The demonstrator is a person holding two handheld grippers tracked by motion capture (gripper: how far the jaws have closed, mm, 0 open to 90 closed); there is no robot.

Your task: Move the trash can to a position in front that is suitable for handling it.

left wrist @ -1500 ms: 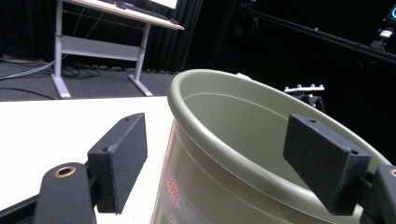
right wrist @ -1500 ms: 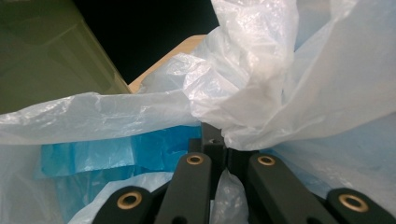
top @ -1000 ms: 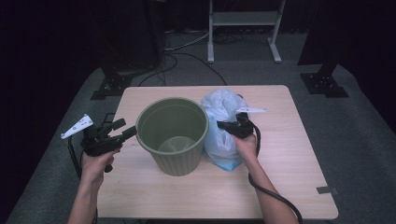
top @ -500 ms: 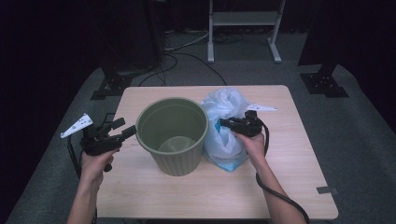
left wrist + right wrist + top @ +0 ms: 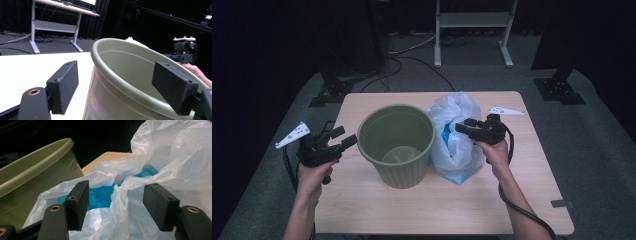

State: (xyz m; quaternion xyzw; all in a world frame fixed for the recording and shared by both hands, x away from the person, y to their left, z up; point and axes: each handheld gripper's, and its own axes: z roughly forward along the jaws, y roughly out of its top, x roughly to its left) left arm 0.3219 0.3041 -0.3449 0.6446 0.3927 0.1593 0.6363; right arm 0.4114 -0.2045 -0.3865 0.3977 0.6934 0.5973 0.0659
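An olive-green ribbed bin (image 5: pixel 397 145) stands upright in the middle of the light wooden table (image 5: pixel 362 205). Against its right side leans a crumpled white plastic bag (image 5: pixel 457 137) with blue material inside. My left gripper (image 5: pixel 343 140) hovers at the bin's left side, open. In the left gripper view the bin's rim (image 5: pixel 117 75) runs between the wide-apart jaws of my left gripper (image 5: pixel 116 80). My right gripper (image 5: pixel 462 127) is at the bag's right upper side, open. Its jaws stand on either side of a fold of the bag (image 5: pixel 150 165), with my right gripper (image 5: pixel 118 195) over the blue contents (image 5: pixel 102 195).
The bin (image 5: pixel 32 170) is close on the left in the right gripper view. Grey carpet surrounds the table. Behind it stand a white desk frame (image 5: pixel 472 30), black stand feet (image 5: pixel 559 87) and floor cables (image 5: pixel 412 55).
My right gripper has drawn slightly to the right along the bag's upper side and its jaws stay open. The left gripper and the bin have not moved.
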